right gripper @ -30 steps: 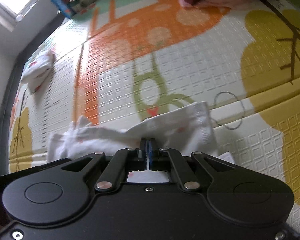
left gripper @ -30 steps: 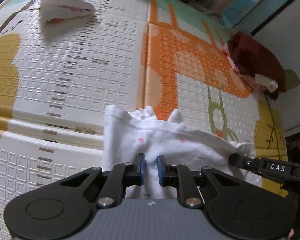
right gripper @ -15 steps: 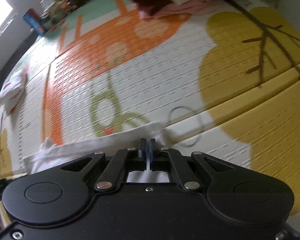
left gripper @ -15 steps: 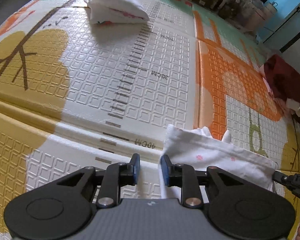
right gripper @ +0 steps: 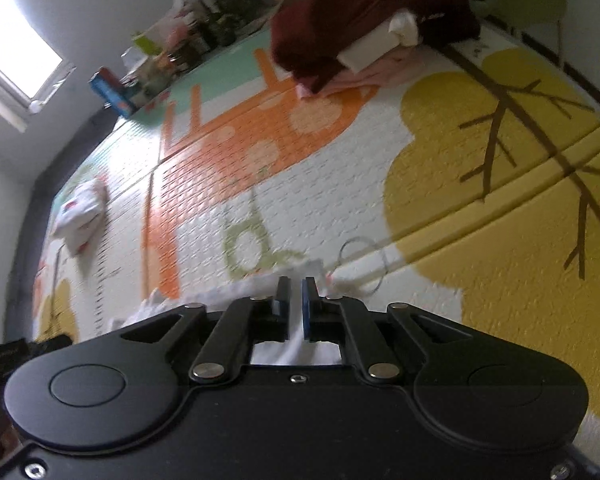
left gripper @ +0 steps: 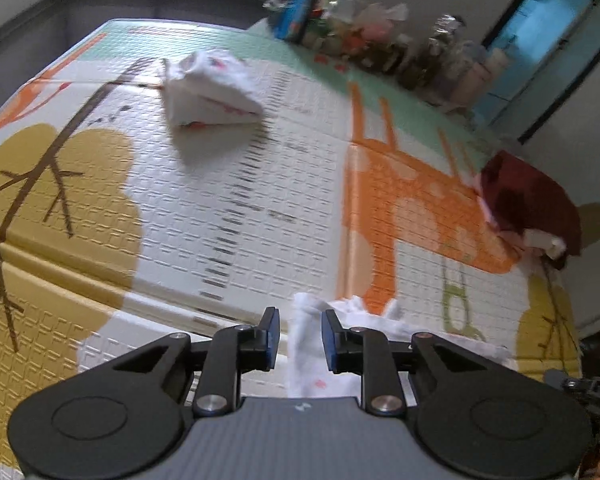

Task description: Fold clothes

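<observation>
White garment (left gripper: 306, 344) at mat (left gripper: 260, 208) edge

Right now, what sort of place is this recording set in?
Probably a room in a home, worked on the floor: a padded children's play mat with giraffe and tree prints, piles of clothes on it, and cluttered bottles and boxes along the wall.

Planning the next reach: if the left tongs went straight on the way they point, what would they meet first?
Probably the white garment, whose edge already stands between the fingers of the left tongs. Past it lies only the play mat, though depth is hard to judge.
</observation>
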